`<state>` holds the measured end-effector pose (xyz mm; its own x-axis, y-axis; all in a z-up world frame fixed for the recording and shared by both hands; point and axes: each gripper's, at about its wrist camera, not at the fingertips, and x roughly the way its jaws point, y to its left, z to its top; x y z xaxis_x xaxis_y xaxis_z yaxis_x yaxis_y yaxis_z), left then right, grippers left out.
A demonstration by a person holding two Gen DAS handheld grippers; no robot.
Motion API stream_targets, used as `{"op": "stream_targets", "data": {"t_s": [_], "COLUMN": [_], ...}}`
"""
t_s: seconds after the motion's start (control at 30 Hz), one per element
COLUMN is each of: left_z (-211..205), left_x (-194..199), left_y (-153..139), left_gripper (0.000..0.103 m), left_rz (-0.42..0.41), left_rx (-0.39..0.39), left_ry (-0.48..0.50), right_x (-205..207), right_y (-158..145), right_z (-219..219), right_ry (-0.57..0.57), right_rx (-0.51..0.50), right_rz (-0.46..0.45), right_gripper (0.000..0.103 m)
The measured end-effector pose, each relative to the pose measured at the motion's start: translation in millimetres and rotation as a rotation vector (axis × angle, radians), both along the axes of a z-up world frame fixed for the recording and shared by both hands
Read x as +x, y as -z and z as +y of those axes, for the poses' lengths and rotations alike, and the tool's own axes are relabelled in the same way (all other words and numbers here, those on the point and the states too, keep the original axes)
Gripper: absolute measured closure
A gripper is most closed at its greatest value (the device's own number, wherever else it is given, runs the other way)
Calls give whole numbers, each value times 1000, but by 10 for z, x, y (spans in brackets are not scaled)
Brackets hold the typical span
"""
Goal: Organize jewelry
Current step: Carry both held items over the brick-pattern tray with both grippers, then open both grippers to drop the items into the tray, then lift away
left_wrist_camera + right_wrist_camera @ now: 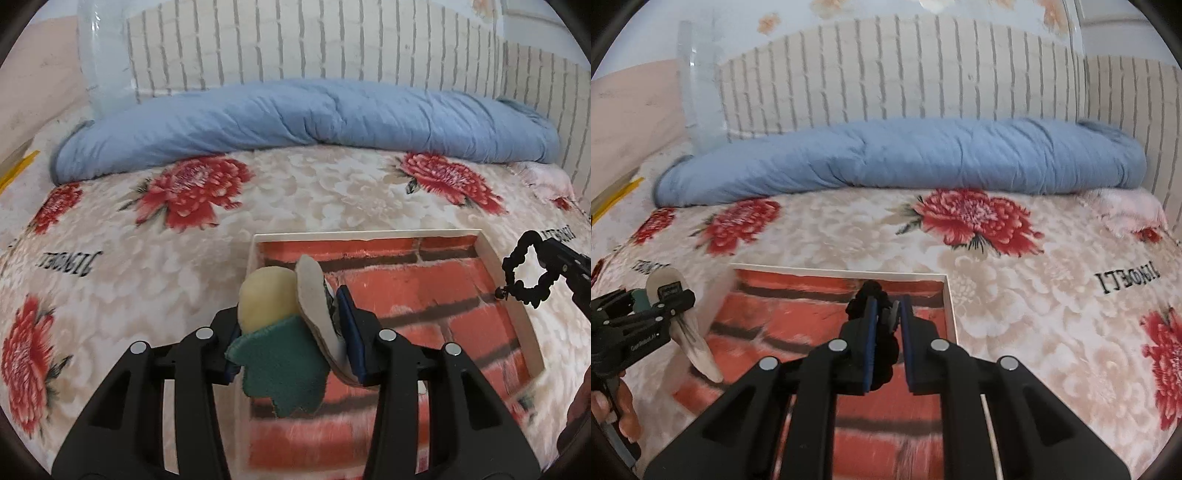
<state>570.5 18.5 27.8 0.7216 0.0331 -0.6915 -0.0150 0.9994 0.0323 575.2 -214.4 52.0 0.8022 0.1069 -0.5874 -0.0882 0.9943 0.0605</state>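
Note:
My left gripper (291, 317) is shut on a felt hair clip (280, 332) with a yellow top, green leaf and beige oval; it hangs over the near left part of a white-rimmed tray (495, 258) lined with red brick print. My right gripper (886, 325) is shut on a black beaded bracelet (866, 299) and holds it above the tray's far right corner (951, 295). In the left wrist view the bracelet (524, 273) hangs as a loop from the right gripper by the tray's right rim. The right wrist view shows the left gripper (670, 295) with the clip at the left.
The tray lies on a bed with a cream blanket with red flowers (192, 192). A rolled blue quilt (295, 118) lies along the far side against a striped headboard (886, 74). A clear plastic bag (103, 55) stands at the back left.

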Motion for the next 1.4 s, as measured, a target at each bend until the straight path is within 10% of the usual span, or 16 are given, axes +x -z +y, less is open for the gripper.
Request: {"op": "stream_targets", "data": {"t_s": [0.43, 0.97, 1.1, 1.4], "left_z": [-147, -146, -134, -28], "left_x": [834, 878, 817, 479], "left_y": [487, 649, 597, 230], "left_gripper": [59, 46, 36, 16], "left_rz": [134, 211, 194, 145], "left_rx": [32, 89, 125, 85], "left_ry": [13, 22, 13, 1], "right_x": [803, 953, 888, 508], "right_y": [496, 835, 785, 451], "right_z": [45, 1, -23, -169], "right_ry": [9, 20, 1, -11], "right_rx": [-69, -100, -85, -74], "right_rz": [184, 321, 315, 236], "right_gripper": [90, 87, 61, 46]}}
